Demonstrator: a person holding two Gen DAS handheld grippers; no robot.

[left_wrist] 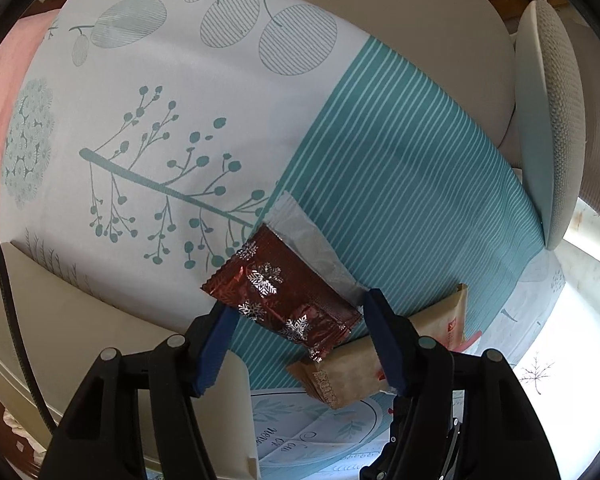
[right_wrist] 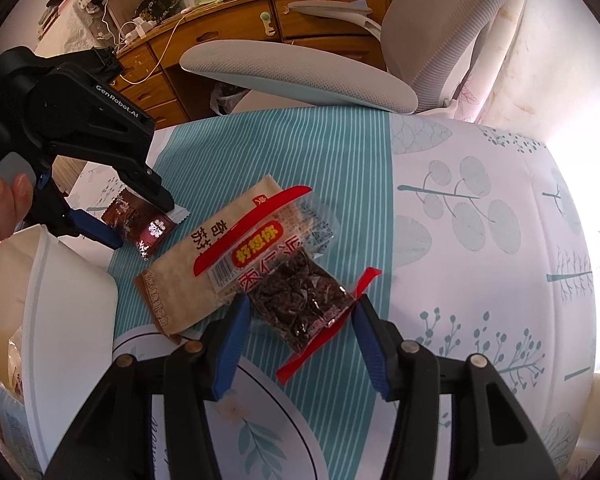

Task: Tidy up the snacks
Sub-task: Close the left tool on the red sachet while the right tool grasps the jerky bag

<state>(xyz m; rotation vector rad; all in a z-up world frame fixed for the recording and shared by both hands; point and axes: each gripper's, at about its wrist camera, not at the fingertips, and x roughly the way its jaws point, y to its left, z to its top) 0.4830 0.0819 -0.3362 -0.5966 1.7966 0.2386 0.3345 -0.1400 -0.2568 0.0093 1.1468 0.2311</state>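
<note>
Where tablecloth (left_wrist: 228,92) ends, chair (left_wrist: 556,128) close.

Both wrist views look steeply down, close over the tablecloth (left_wrist: 220,120); both share the red snowflake packet (left_wrist: 284,292).

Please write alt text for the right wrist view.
The right tongs straddle a clear packet of dark dried fruit on a teal-striped tablecloth. Beside it lies a tan snack bar; farther left, the left tongs reach a red foil packet.
</note>
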